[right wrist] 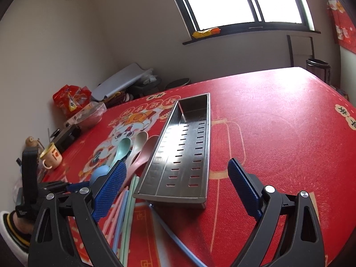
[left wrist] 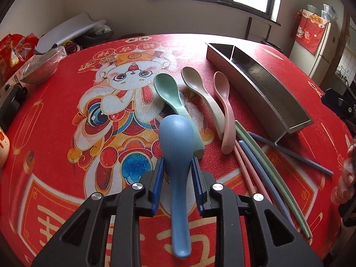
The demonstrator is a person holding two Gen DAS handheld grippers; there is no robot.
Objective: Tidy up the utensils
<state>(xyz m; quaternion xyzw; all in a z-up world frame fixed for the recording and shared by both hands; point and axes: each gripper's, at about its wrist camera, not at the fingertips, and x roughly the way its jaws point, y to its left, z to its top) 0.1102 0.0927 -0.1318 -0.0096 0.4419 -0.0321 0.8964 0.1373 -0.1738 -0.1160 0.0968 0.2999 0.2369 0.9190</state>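
Observation:
My left gripper (left wrist: 176,166) is shut on a blue spoon (left wrist: 176,153), gripping its neck, with the bowl pointing away from me. Green (left wrist: 169,93), beige (left wrist: 200,89) and pink (left wrist: 224,104) spoons lie side by side on the red tablecloth ahead. Several pastel chopsticks (left wrist: 262,171) lie to their right. A steel two-compartment utensil tray (left wrist: 267,84) stands right of them; in the right wrist view the tray (right wrist: 184,153) has nothing in it. My right gripper (right wrist: 175,178) is open and empty, hovering over the tray's near end. The blue spoon (right wrist: 100,173) shows at its left.
At the table's left edge stand a bowl wrapped in plastic (left wrist: 40,66), red snack bags (left wrist: 13,51), a dark box (right wrist: 66,135) and a yellow mug (right wrist: 52,156). A fridge (left wrist: 320,42) stands at the far right. A window is behind the table.

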